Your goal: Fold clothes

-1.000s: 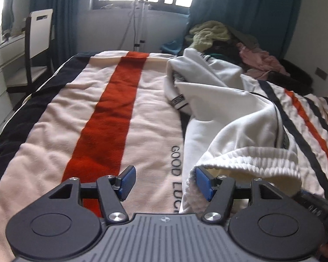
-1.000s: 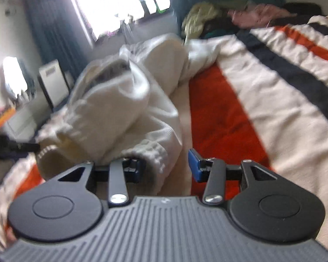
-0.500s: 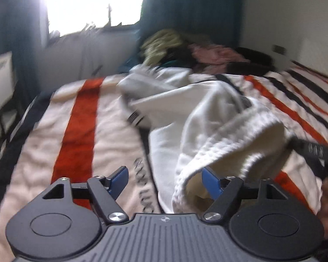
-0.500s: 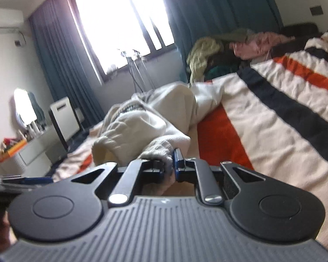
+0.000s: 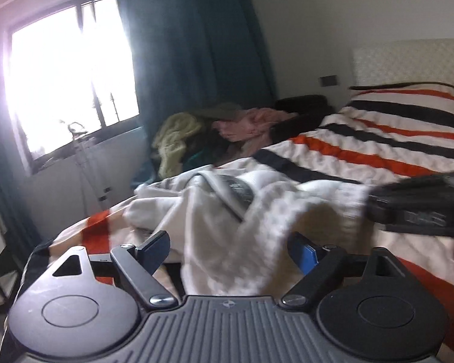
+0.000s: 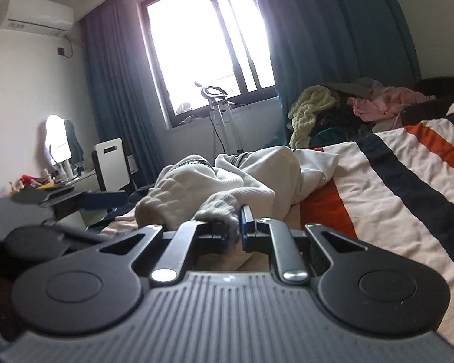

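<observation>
Item: white sweatshirt (image 5: 215, 211), crumpled on the striped bed (image 5: 393, 151), its ribbed hem raised toward both of my tools.

Right gripper (image 6: 234, 231): jaws pressed together, pinching a bunched part of the ribbed hem (image 6: 219, 211). The fabric runs straight ahead of the jaws and mounds up just beyond them. I judge the hold is taken at the hem because it gives a firm, straight edge to pull flat before any fold is made.

Left gripper (image 5: 227, 251): jaws spread wide, nothing pinched. A loose fold of the hem (image 5: 275, 230) hangs between the two pads, nearer the right-hand pad; whether it touches that pad I cannot tell, the view being blurred. I judge this is a second grasp in preparation, so that the hem can be stretched between two points.

Pose: both tools held low and roughly level over the bed, pointing along it toward the window (image 6: 202, 39). My right tool's dark body shows to the right of my left jaws, close beside the raised hem.

Also present: heap of unsorted clothes (image 6: 342, 109) far ahead of the jaws; white chair (image 6: 112, 163) ahead and left of the right jaws.

Status: folding barely begun; garment not yet spread.
</observation>
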{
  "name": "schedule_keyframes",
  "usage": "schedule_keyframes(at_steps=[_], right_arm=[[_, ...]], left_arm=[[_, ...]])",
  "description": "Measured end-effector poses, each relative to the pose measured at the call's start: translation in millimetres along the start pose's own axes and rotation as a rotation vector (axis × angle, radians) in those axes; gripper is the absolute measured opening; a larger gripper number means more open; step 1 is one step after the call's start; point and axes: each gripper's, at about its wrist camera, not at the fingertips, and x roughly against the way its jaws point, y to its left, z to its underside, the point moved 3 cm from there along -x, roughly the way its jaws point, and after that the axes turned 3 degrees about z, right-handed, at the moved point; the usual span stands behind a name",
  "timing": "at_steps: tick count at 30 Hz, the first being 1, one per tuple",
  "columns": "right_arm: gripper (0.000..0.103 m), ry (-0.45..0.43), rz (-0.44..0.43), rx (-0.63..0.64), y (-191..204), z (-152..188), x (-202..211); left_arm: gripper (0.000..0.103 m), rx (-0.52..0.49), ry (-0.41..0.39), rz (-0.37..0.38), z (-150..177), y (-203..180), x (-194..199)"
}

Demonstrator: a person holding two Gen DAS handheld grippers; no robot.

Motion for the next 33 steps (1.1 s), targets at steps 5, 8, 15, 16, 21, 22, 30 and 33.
schedule_keyframes(at_steps=[5, 8, 15, 16, 21, 22, 30, 33], right_arm=[[0.012, 0.017, 0.056, -0.011, -8, 4, -2], [0.012, 0.047, 0.107, -0.034, -19, 8, -2], [0.013, 0.201, 0.133, -0.006, -23, 24, -1], [0.014, 0.225, 0.124, 0.004, -20, 27, -1], [0.018, 0.322, 0.064, 0.039, -10, 37, 5], [0.018, 0.337, 0.048, 0.031, -10, 38, 6], [0.018, 0.38, -0.102, -0.216, -32, 29, 17], [0.018, 0.358, -0.147, -0.311, -41, 23, 19]], left_arm=[[0.088, 0.111, -0.039, -0.183, -4, 31, 0], [0.088, 0.228, -0.02, -0.302, -1, 64, 2], [0.09, 0.456, 0.175, -0.456, 29, 128, 6], [0.092, 0.478, 0.211, -0.469, 34, 134, 7], [0.092, 0.554, 0.342, -0.49, 59, 159, 23], [0.092, 0.57, 0.358, -0.486, 64, 162, 27], [0.09, 0.846, 0.468, -0.199, 93, 173, 68], [0.09, 0.965, 0.487, -0.076, 103, 180, 84]])
